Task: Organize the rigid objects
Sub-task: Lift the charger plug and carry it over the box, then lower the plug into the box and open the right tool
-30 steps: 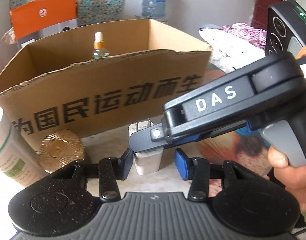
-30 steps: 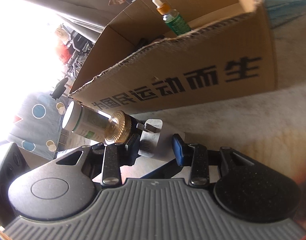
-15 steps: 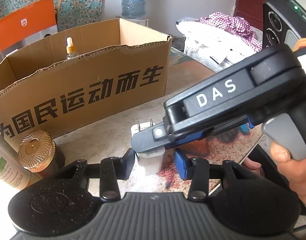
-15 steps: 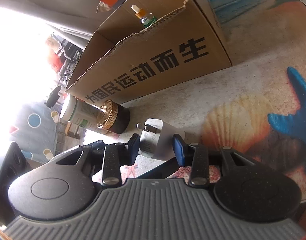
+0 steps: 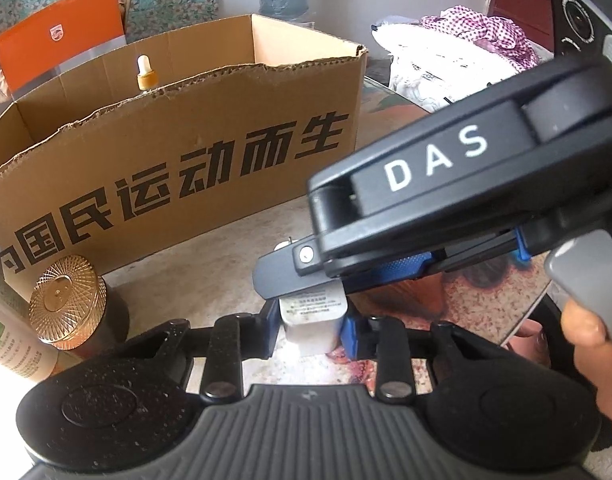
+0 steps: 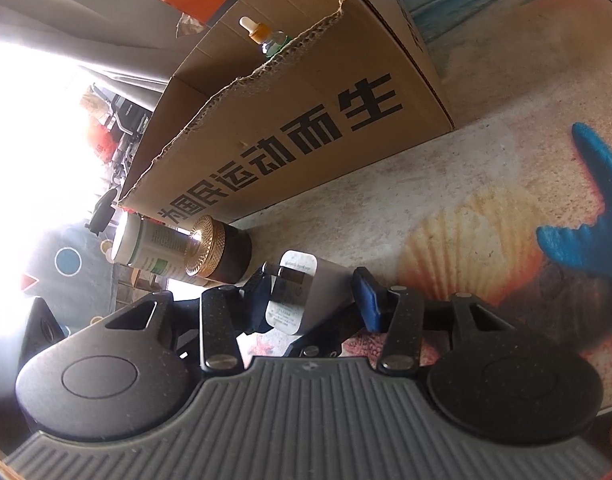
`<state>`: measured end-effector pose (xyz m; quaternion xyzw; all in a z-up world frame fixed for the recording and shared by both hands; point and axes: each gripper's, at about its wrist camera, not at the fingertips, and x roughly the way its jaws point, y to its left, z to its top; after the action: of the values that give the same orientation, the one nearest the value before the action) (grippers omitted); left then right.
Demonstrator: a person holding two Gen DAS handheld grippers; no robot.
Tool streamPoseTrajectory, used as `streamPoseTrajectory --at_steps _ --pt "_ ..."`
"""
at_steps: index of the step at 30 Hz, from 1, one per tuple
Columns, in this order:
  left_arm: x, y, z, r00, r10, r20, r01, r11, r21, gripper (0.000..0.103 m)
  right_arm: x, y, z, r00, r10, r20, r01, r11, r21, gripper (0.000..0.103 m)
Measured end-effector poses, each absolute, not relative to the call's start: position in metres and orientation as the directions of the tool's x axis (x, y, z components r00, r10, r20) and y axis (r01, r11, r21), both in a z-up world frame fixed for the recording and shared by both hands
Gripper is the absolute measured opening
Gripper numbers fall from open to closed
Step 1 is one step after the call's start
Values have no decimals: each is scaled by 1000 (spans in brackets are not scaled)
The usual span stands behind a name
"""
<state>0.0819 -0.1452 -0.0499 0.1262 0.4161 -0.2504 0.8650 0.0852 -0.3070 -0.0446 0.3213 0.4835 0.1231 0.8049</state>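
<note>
Black speckled tongs point(image 5: 311, 328), blue pads point(image 6: 366, 296), white "DAS" lettering.

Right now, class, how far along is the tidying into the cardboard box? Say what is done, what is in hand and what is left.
Done: a dropper bottle stands inside the cardboard box. In hand: the white charger sits between the closing left gripper, whose pads touch its sides, while the right gripper opens off it. Left: the gold-lidded jar and the white bottle stand outside on the table.
</note>
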Motion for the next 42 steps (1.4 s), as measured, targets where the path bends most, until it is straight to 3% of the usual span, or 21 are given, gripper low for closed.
streamPoseTrajectory --at_steps 12,20,27,34,42 --pt "74 -145 -33 559 -325 -763 526 850 24 32 79 -301 -30 531 490 -691 76 785 615 44" --pt "80 -134 27 677 -329 -658 494 866 75 32 89 -286 37 613 491 -619 -84 820 566 44" --pt "125 -138 71 725 -344 -597 460 887 46 33 133 -285 92 657 482 -579 -192 850 490 44" --pt "211 -148 74 644 -363 -674 433 899 -70 33 217 -302 105 608 463 -645 -198 875 441 44" --pt "293 -151 40 542 -343 -767 354 921 -162 33 307 -317 70 504 467 -727 -139 874 465 44"
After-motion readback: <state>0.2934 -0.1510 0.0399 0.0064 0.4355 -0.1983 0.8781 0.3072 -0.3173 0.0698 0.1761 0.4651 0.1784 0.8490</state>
